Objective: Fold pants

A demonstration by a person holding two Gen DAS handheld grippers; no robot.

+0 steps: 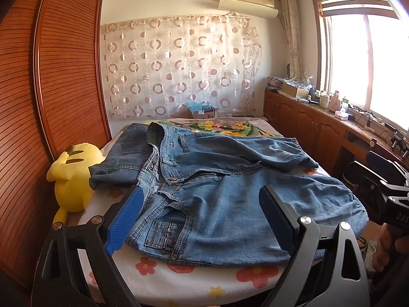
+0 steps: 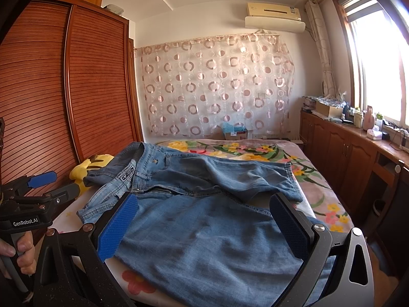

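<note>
1. Both grippers were held wide open and released above the near edge of the jeans; nothing was grasped. The left gripper was poised over the pocket and waistband end, the right gripper over the near leg. Whether the pads touched the cloth could not be told.
2. The jeans were spread on the bed, waist toward the plush, legs running away from it and bunched unevenly.
3. The step in hand was judged to be a first grasp for folding. It would be done best if the waist corner and the leg fabric were pinched through all layers, then lifted together so the denim stayed taut and no crease was dragged in.
4. The pads were seen to be blue and ribbed, which should hold the cloth well. The denim was washed blue, fairly stiff, with heavy seams, rivets and an open zipper near the waist.
5. Beyond the jeans, a floral bedcover was visible, soft and flat.
6. Farther off, a slatted wardrobe stood beside the plush, and a sheer circle-patterned curtain hung behind the bed.
</note>
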